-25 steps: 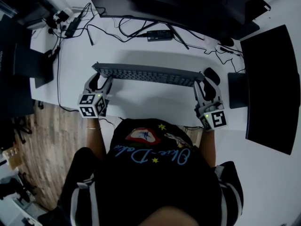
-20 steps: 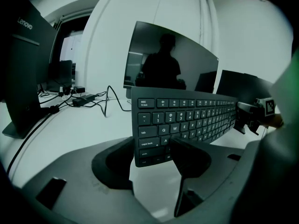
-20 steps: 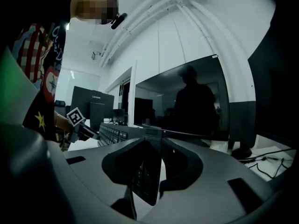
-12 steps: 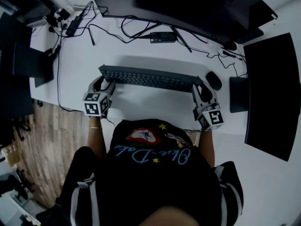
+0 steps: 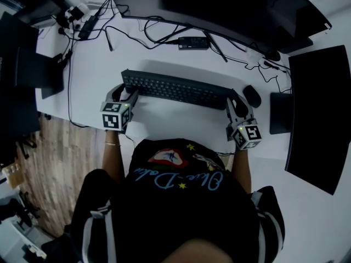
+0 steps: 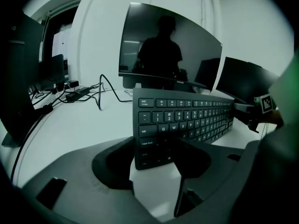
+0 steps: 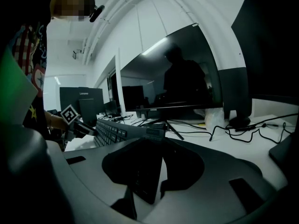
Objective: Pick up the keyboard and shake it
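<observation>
A dark grey keyboard lies across the white desk in front of me, keys facing up, tilted slightly. My left gripper is shut on its left end; in the left gripper view the jaws clamp the corner by the caps lock key of the keyboard. My right gripper is shut on the right end; the right gripper view shows the keyboard's edge pinched between the jaws. Whether the keyboard touches the desk I cannot tell.
A black mouse sits just right of the keyboard. Behind are a wide monitor, a power adapter and tangled cables. A tall black panel stands at right, a dark box at left by the desk edge.
Both grippers have come down with the keyboard. It has tipped from nearly edge-on to showing its keys from above.
</observation>
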Demonstrator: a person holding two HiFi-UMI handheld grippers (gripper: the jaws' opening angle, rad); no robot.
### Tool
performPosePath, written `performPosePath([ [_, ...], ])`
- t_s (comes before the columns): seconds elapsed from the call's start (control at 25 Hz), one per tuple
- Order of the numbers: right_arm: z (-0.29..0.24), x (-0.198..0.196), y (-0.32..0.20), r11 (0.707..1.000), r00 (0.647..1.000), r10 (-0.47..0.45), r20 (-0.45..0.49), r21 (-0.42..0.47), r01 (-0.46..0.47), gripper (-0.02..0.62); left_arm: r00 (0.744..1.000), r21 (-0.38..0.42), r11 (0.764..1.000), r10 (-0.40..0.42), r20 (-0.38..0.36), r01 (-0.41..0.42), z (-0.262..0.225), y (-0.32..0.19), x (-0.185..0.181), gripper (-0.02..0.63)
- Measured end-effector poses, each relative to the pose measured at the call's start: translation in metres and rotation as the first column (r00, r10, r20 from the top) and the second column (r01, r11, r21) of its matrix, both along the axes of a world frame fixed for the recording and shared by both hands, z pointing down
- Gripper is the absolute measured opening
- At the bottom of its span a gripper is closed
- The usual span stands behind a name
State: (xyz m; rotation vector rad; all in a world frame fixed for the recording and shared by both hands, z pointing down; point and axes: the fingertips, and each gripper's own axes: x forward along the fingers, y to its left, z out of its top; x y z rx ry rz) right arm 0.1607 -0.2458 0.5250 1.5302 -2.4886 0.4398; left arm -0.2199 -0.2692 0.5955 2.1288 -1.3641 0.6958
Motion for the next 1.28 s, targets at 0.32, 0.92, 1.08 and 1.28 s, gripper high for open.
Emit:
performPosePath([
  [0.32, 0.013, 0.002, -0.016, 0.998, 1.000, 0.007, 0.030, -0.060, -0.005, 0.098, 1.000, -0.025, 0.999, -0.020, 0.011, 0.020, 0.006, -0.006, 0.000, 0.235],
  [0.92, 0.035, 0.003, -0.045, 0.989, 0.999, 0.010, 0.039, -0.146, -0.004, 0.107, 0.998, -0.094, 0.994, -0.059, -0.007, 0.058, 0.015, -0.013, 0.000, 0.235],
  [1.08, 0.043, 0.004, -0.053, 0.985, 0.999, 0.013, 0.048, -0.175, -0.004, 0.110, 0.998, -0.106, 0.992, -0.067, -0.019, 0.065, 0.018, -0.016, 0.001, 0.235],
  [1.28, 0.051, 0.006, -0.059, 0.977, 0.999, 0.025, 0.038, -0.215, -0.016, 0.114, 0.996, -0.115, 0.991, -0.077, -0.039, 0.072, 0.021, -0.018, 0.002, 0.235],
])
